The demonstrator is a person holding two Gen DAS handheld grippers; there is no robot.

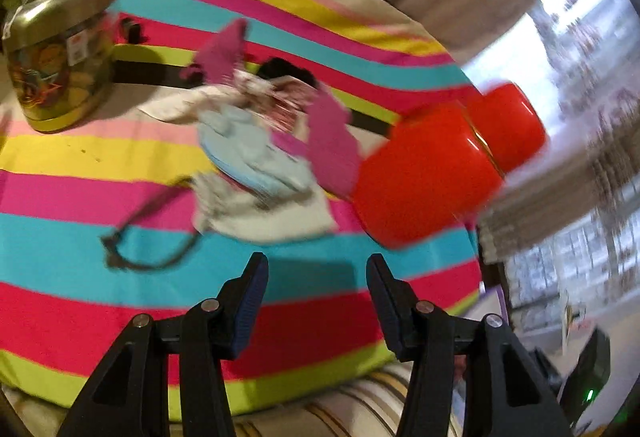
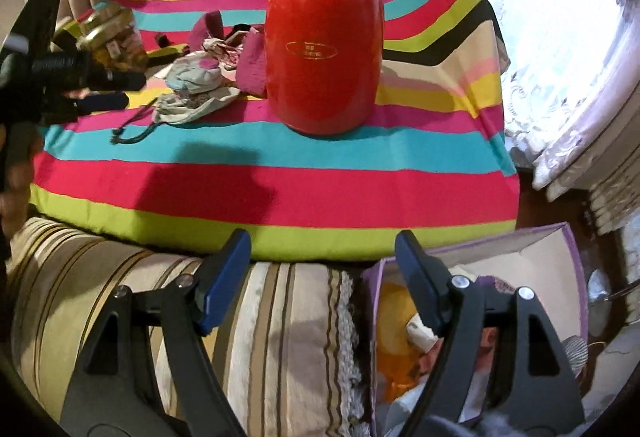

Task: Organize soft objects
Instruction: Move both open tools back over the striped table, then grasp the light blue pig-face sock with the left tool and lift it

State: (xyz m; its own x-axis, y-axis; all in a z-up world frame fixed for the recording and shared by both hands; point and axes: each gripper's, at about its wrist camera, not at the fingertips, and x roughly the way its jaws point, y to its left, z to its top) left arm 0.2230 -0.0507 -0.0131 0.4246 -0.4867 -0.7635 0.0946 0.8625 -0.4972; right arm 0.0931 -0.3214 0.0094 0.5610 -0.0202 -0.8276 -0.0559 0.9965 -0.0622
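A heap of small soft clothes (image 1: 256,141) lies on the striped tablecloth (image 1: 120,269): light blue, white and magenta pieces, with a dark cord trailing toward me. In the left wrist view my left gripper (image 1: 317,261) hovers over the cloth just short of the heap, open and empty. The right wrist view shows the same heap (image 2: 196,85) at the far left, with the left gripper (image 2: 136,91) beside it. My right gripper (image 2: 322,237) stands open and empty over the table's front edge, next to a purple box (image 2: 520,249) that holds yellow and white soft items.
A tall red lidded jar (image 2: 324,49) stands on the table right of the heap, and shows as a red jar (image 1: 432,173) in the left view. A gold tin (image 1: 60,53) sits at the far left. A striped cushion (image 2: 280,317) lies below the table edge. Curtains hang behind.
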